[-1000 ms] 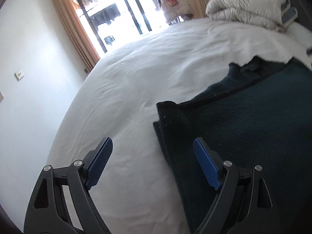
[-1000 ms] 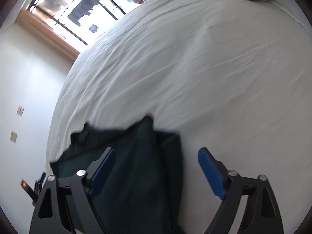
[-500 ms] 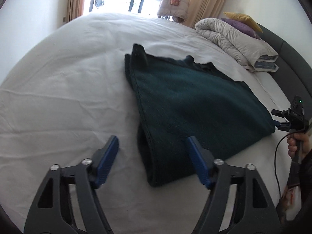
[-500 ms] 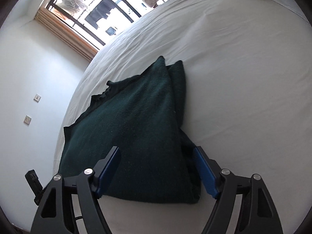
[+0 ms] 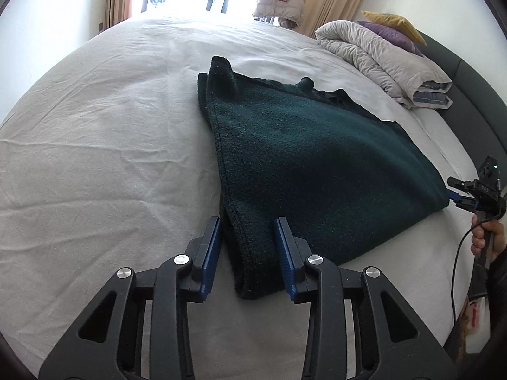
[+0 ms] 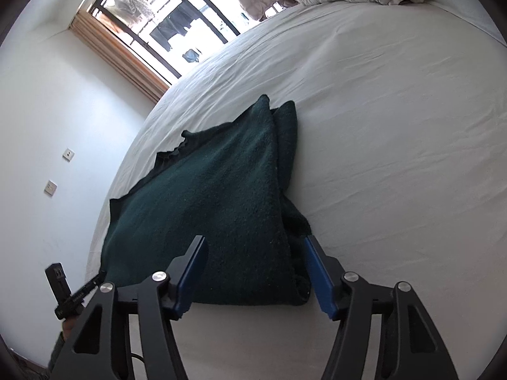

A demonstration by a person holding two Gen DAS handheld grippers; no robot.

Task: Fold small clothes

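Note:
A dark green knitted garment (image 5: 310, 164) lies folded flat on the white bed sheet (image 5: 104, 145). My left gripper (image 5: 248, 253) points down at its near corner; the jaws are closing, with the folded edge between the blue pads (image 5: 210, 253), which do not clearly press on it. My right gripper (image 6: 255, 272) straddles the other near corner of the garment (image 6: 221, 215); its jaws are closing too, still wide of the cloth. Each gripper shows small in the other's view: the right gripper (image 5: 469, 190) and the left gripper (image 6: 73, 291).
A rolled grey duvet (image 5: 380, 53) with purple and yellow pillows lies at the head of the bed by the dark headboard (image 5: 469, 95). A window (image 6: 164, 25) and curtains stand beyond the far side. A hand (image 5: 484, 237) grips the right handle.
Both grippers swung over and came down at the garment's near edge. Their jaws narrowed around its two near corners, the left far more than the right.

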